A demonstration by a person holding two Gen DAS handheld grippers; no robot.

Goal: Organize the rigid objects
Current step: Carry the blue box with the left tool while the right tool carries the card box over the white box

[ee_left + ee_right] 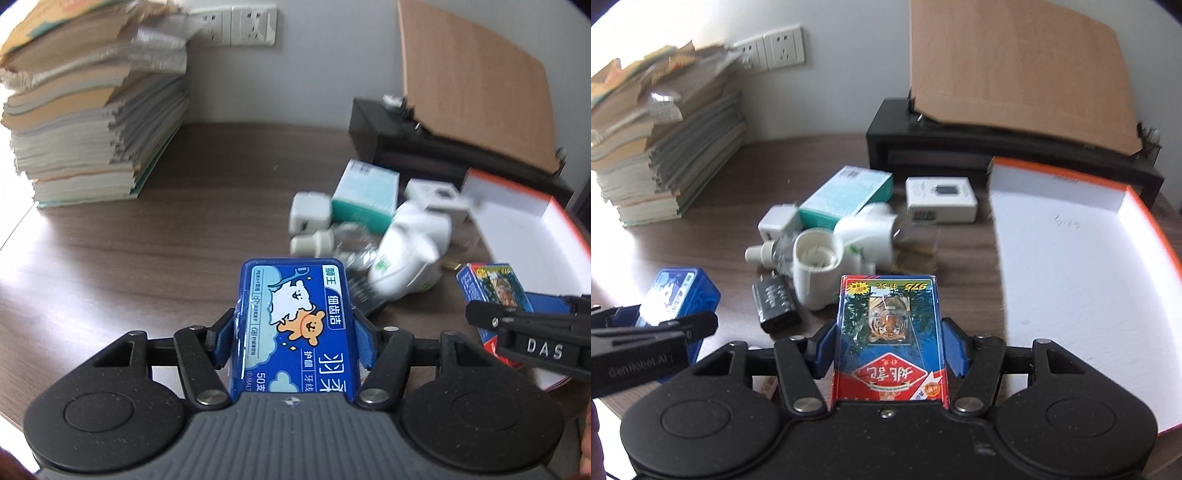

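The left tool (293, 332) is clamped on a blue floss box (295, 325), its blue pads pressed against the box's two long sides, with the box lying flat between the fingers and its far end sticking out ahead of them. The right tool (888, 347) grips a red-and-blue card pack (888, 332) with a tiger picture the same way, pads tight against both long sides.

Ahead of the right tool and just past the pack's far end lies a cluster of items on the dark wooden surface (713, 206): a white bottle (827, 266) on its side with its open mouth toward the camera, a black charger (775, 302) just left of it, a small white dropper (764, 253), a white plug cube (777, 221), a teal box (846, 195), and a white box (940, 199) farther back. To the right of that tool sits an open white tray with an orange rim (1145, 214), its floor bare where visible.

Seen from the left tool, the same cluster lies ahead and to the right, and the right tool with its pack is at the right edge, over the tray's near end. Far left of both tools stands a stack of books (92, 122); behind the cluster is a black stand (960, 147) with a cardboard sheet (1023, 70) leaning over it.
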